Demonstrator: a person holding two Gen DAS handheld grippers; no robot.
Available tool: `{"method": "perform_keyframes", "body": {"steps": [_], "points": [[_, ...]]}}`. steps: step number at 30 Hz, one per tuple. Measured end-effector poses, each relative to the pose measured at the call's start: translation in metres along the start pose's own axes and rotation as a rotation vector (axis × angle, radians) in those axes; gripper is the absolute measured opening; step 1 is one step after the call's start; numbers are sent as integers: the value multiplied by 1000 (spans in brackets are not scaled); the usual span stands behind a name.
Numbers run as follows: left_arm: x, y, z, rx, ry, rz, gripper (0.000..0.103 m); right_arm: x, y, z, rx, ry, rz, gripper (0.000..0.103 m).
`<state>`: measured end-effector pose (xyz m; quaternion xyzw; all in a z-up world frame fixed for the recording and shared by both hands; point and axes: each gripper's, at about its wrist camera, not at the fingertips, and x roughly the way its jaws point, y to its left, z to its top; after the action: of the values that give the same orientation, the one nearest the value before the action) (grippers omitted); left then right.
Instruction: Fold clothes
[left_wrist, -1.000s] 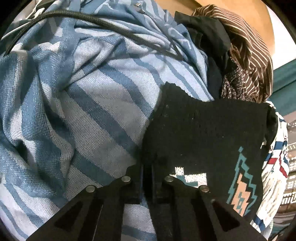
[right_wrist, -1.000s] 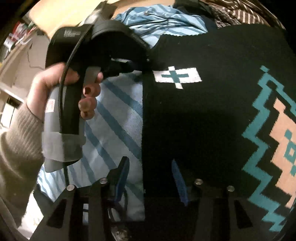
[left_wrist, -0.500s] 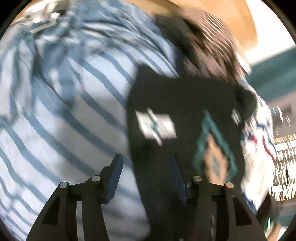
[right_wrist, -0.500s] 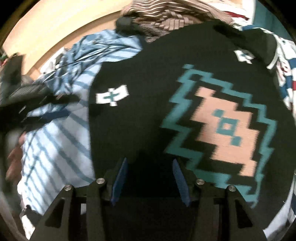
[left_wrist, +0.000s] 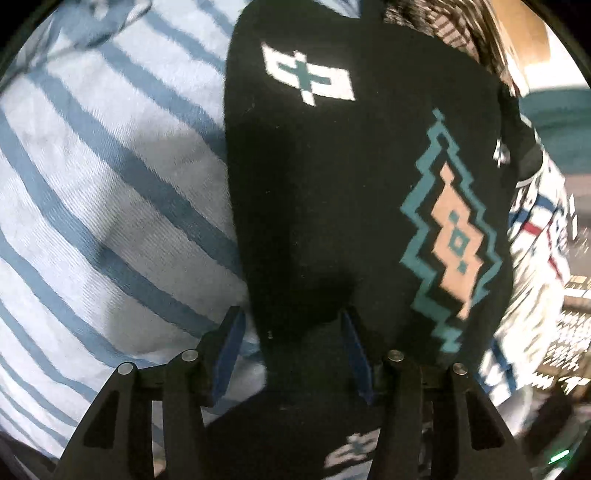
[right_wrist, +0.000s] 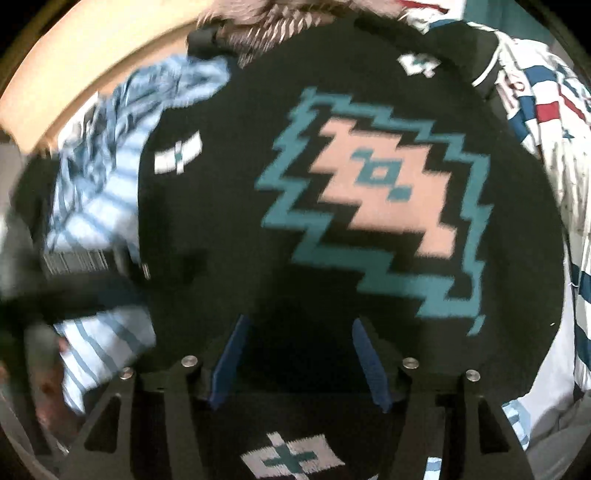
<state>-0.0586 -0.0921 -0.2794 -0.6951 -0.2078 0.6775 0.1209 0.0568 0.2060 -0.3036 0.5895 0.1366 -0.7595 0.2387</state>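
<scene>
A black knit sweater (left_wrist: 332, 206) with a teal and peach diamond pattern lies on top of a pile of clothes; it fills the right wrist view (right_wrist: 236, 206) too. My left gripper (left_wrist: 291, 328) is open, its fingers apart over the sweater's near left edge, holding nothing. My right gripper (right_wrist: 299, 339) is open above the sweater's near part, empty. The left gripper and the hand holding it show as a dark blur at the left of the right wrist view (right_wrist: 74, 266).
A light blue striped shirt (left_wrist: 110, 184) lies under and left of the sweater. A brown striped garment (left_wrist: 454, 40) is at the back. A white garment with red and blue marks (right_wrist: 546, 122) lies to the right. A tan wooden surface (right_wrist: 110, 48) is behind the pile.
My left gripper has let go of the sweater's edge, opened and drawn back. My right gripper stays open and has shifted right, over the diamond pattern.
</scene>
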Motion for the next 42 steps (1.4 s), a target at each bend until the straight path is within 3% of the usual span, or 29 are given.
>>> {"method": "perform_keyframes", "body": {"steps": [2, 3, 4, 5, 6, 9, 12, 18, 21, 23, 25, 28, 29, 31, 33, 36, 38, 41, 42], "points": [[-1, 6, 2, -41, -4, -25, 55, 13, 3, -10, -17, 47, -19, 65], [-1, 5, 3, -18, -32, 0, 51, 19, 4, -14, -18, 65, -19, 65], [-2, 4, 4, 6, -59, 26, 24, 24, 4, -18, -17, 79, -18, 66], [-3, 3, 5, 28, -85, 51, 11, 27, 4, -22, -16, 81, -18, 68], [-3, 7, 7, 27, -97, 58, 11, 27, 4, -24, -17, 75, -17, 69], [-10, 27, 5, -70, -109, -22, 11, 21, 0, -26, -17, 68, -3, 69], [-15, 39, 1, -89, -112, -54, 11, 9, -11, -26, 29, 69, 13, 69], [5, 27, 5, -29, -117, -3, 11, 1, -28, -28, 42, 40, -98, 74], [0, 25, 5, -32, -109, 5, 14, 24, -30, -39, 0, 74, -149, 83], [-8, 22, 4, -35, -102, 38, 18, 26, -30, -46, -12, 30, -152, 88], [-20, 16, 2, -29, -97, 99, 39, 24, -34, -48, -6, 19, -130, 88], [-49, -2, -4, 23, -156, 89, 42, 24, -35, -46, -2, 36, -121, 89], [-55, -12, -6, 63, -160, 54, 43, 23, -34, -46, -2, 37, -126, 90], [-58, -29, -11, 159, -130, 18, 57, 21, -33, -48, -3, 31, -133, 90], [-50, -46, -23, 270, -89, 37, 68, 19, -33, -49, -1, 26, -126, 90], [-16, -60, -44, 407, -10, 139, 68, 12, -36, -51, 5, 22, -100, 90], [11, -63, -54, 468, 53, 206, 68, 4, -39, -51, -1, 35, -93, 83], [40, -51, -67, 527, 55, 295, 70, -16, -45, -49, -15, 22, -192, 79], [39, -51, -71, 545, 29, 292, 72, -23, -48, -47, -11, 3, -241, 79]]}}
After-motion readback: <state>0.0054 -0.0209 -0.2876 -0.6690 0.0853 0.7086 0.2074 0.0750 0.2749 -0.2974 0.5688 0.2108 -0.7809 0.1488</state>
